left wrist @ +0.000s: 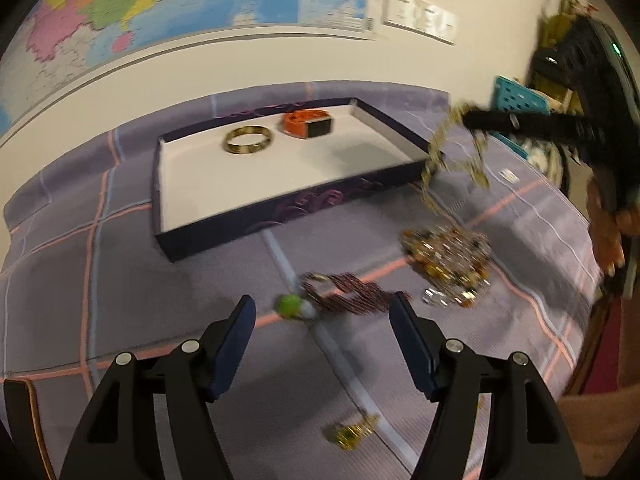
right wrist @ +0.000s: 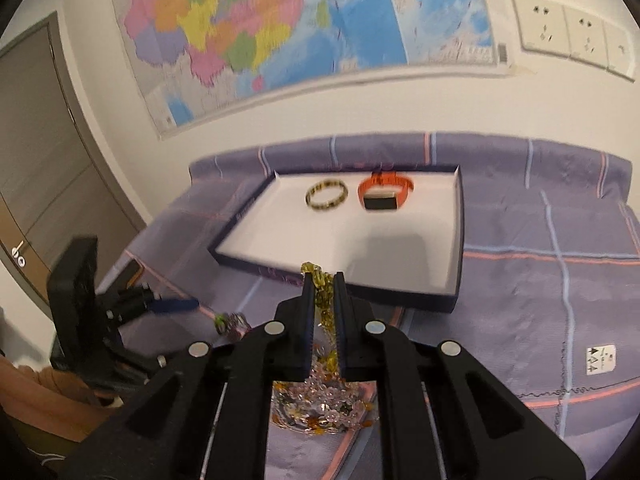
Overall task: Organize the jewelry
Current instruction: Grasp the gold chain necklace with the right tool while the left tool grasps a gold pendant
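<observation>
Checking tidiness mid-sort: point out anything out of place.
Bangle and orange watch sit neatly in the tray. The gold chain, in the right gripper, trails its beaded pendant across the bedspread.

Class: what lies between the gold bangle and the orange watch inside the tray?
Only bare white tray floor between bangle and watch, in both views.

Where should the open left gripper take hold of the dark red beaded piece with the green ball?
Probably the bunched dark red beaded strand, coming from above with the left gripper and one finger on each side. It lies flat on the cloth, and the round green ball could slip.
</observation>
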`<state>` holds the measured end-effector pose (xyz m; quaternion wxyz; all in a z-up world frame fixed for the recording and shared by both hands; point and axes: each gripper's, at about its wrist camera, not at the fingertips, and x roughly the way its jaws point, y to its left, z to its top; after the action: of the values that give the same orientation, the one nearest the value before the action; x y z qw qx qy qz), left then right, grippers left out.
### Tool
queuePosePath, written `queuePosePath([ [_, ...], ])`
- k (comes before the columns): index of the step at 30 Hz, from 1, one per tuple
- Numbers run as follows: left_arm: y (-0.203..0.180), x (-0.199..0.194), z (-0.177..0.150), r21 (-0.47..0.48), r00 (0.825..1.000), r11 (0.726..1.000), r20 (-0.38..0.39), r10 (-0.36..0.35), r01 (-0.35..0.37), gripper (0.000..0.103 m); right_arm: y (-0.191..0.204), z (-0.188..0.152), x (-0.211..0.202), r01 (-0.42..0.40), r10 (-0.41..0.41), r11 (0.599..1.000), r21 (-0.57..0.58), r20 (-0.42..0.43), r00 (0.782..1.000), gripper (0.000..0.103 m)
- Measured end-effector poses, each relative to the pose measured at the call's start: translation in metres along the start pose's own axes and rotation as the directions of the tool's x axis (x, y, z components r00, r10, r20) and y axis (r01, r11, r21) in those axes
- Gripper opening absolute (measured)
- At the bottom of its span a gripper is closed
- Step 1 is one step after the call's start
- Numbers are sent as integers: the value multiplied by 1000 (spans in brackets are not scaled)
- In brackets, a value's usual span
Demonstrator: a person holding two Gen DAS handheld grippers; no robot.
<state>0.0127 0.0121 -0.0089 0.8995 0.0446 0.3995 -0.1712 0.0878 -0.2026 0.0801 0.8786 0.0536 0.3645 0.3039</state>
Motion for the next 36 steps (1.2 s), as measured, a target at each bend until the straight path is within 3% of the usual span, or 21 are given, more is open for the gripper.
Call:
queuePosePath([
  [5, -19, -12, -10, 78, 994, 991, 6, -105, 104, 66, 3, 6, -24, -12, 11, 1000, 3, 63, 998, 9],
  [10, -49, -25, -26, 192, 981, 962, -2, -195, 191, 66, 9, 2, -37, -15, 15, 1000, 0, 81, 997, 9],
  [14, -47, -29, -34, 191, 983, 965, -1, -184, 181, 66, 10, -6, -37, -26, 25, 1000, 10, 69, 997, 9],
  [21, -9, -23, -35, 90, 998, 994, -1, -60, 60, 63, 9, -20, -26, -58, 56, 997, 42, 41, 998, 9],
  [27, -7, -24, -44, 123, 998, 990, -22, -63, 65, 60, 8, -26, -21, -66, 64, 996, 62, 34, 997, 9],
  [31, -16, -20, -53, 147, 997, 987, -51, -65, 72, 47, 7, -27, -18, -69, 67, 995, 69, 26, 997, 9],
  [36, -17, -18, -58, 132, 997, 989, -50, -64, 70, 40, 7, -28, -15, -78, 76, 994, 74, 20, 997, 9],
])
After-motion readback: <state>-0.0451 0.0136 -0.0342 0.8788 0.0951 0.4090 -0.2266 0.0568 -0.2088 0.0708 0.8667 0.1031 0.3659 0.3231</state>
